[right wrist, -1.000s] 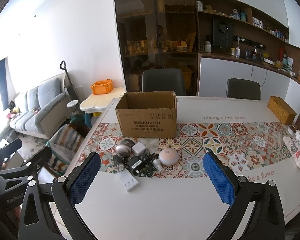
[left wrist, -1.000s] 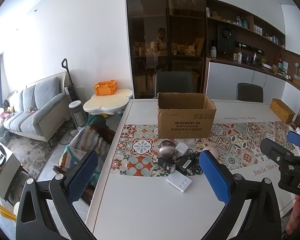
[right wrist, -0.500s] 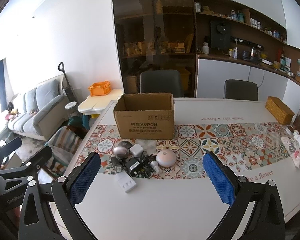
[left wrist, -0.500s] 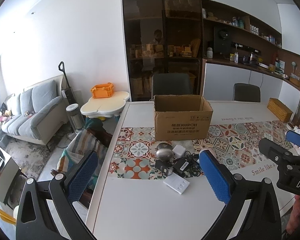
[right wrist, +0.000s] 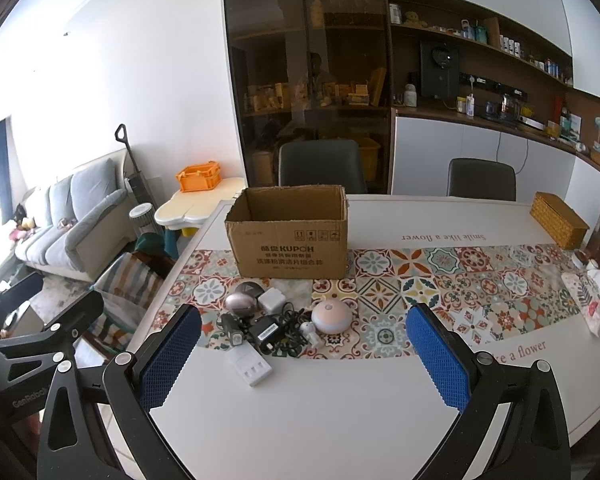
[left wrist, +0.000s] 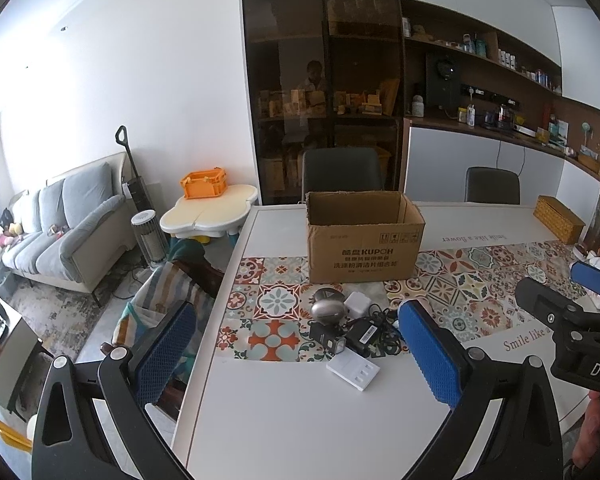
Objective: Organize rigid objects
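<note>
Left gripper [left wrist: 296,350]: jaws spread wide, nothing between the blue pads, held above the near left part of the white bench [left wrist: 300,420]. Right gripper [right wrist: 304,354]: jaws likewise spread wide and empty, above the near edge of the same bench.

Just beyond both sets of jaws, a small heap of rigid objects at the near border of the patterned tile runner [right wrist: 420,292]:
- white three-slot battery charger [right wrist: 249,368] nearest, lying flat on bare bench just off the runner
- black power adapter [right wrist: 265,333] with a tangle of black cable [right wrist: 290,322], touching the charger's far side
- small black device [right wrist: 231,330] just left of the adapter
- silver egg-shaped gadget [right wrist: 241,304] behind that, with a dark round disc [right wrist: 249,288] partly hidden at its far side
- white plug cube [right wrist: 271,300] just right of the silver gadget
- pink dome-shaped gadget [right wrist: 331,317] at the heap's right end, a small white piece [right wrist: 309,330] beside it

Farther back, open cardboard box [right wrist: 290,230] standing upright on the runner's far edge, flaps up, interior seen only in part. Well apart to the right, a woven box [right wrist: 559,220] near the far right bench edge. Beyond the bench, two dark chairs [right wrist: 320,166].
</note>
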The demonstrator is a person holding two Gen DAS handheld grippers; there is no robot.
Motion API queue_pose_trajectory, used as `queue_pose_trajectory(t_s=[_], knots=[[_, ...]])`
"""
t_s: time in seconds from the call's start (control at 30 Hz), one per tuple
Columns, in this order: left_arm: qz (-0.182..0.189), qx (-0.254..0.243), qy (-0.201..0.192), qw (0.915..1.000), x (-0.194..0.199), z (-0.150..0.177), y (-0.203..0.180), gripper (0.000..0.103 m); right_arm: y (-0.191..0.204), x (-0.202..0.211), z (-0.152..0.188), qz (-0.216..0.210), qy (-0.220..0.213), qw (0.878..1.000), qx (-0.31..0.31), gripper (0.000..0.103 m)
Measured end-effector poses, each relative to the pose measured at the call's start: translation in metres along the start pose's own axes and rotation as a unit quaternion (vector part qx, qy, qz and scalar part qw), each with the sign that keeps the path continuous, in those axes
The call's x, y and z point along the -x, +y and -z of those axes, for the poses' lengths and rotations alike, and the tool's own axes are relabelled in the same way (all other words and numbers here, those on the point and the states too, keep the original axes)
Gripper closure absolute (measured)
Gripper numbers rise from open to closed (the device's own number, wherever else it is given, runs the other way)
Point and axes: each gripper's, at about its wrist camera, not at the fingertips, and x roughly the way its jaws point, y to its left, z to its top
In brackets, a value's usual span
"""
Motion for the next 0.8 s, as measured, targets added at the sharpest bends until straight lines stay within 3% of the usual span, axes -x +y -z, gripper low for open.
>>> queue_pose_trajectory(t_s=[0.6, 0.8], knots=[[0.002, -0.002, 0.004, 1.0000, -0.002, 0.001, 0.000, 0.000, -0.001, -0.004, 0.000, 0.001, 0.005, 1.000, 0.000, 0.000], [0.010, -0.009, 0.030, 0.9995, -0.024, 0.005, -0.003, 0.000, -0.004, -0.014, 0.003, 0.007, 0.019, 1.000, -0.002, 0.000]])
